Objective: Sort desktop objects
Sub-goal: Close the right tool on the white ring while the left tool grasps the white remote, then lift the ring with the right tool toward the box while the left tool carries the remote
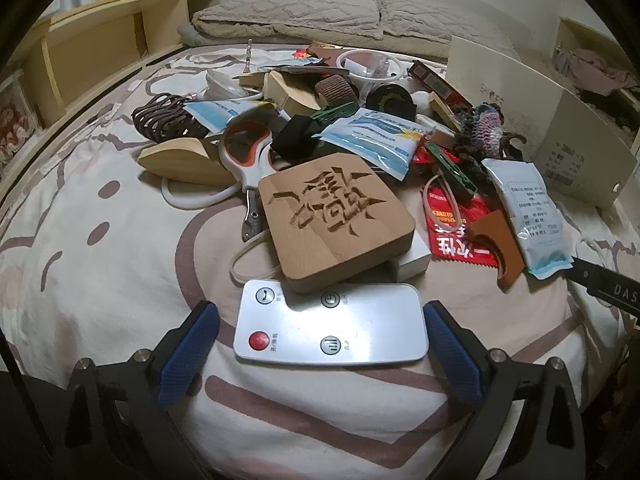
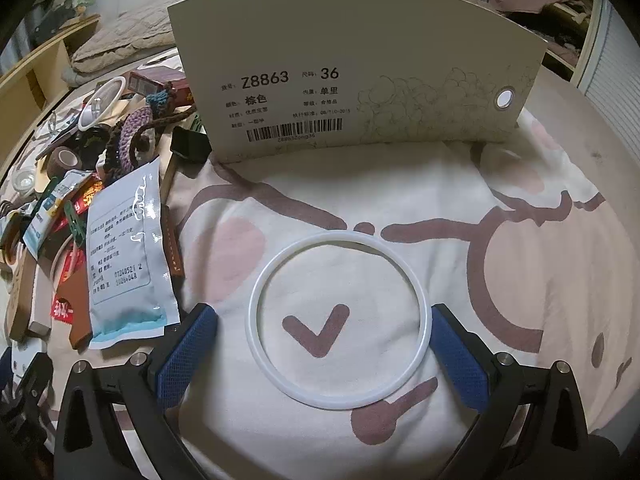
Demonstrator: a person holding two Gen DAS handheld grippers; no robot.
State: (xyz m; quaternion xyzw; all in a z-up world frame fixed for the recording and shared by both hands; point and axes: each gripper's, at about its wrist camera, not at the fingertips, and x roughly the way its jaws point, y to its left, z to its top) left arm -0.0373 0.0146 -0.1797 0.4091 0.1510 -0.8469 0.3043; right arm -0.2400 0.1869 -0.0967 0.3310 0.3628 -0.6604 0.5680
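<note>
Nearest in the left wrist view, the left gripper (image 1: 322, 344) has its jaws spread on either side of a white remote control (image 1: 330, 326) that lies flat on the patterned bed sheet (image 1: 100, 280). The right blue pad sits just beside the remote's right end, perhaps touching it; the left pad stands a little apart from its left end, so the jaws are released, not clamped. Just beyond the remote, overlapping its far edge, a carved wooden block (image 1: 336, 216) rests tilted on a white box (image 1: 412, 258). Behind that spreads a heap: orange-handled scissors (image 1: 246, 152), blue-and-white sachets (image 1: 372, 138), a green clip (image 1: 450, 170), a red packet (image 1: 456, 220), a crocheted piece (image 1: 486, 128), and farther still a folded quilt (image 1: 352, 14).

In the right wrist view, the right gripper (image 2: 324, 348) is likewise released, jaws wide around a white ring (image 2: 339, 320) lying flat on the sheet. The ring's right side is at or against the right pad; its left side is clear of the left pad. Beyond the ring stands a cream shoebox (image 2: 360, 80) with a printed label, and the heap lies to the left.
</note>
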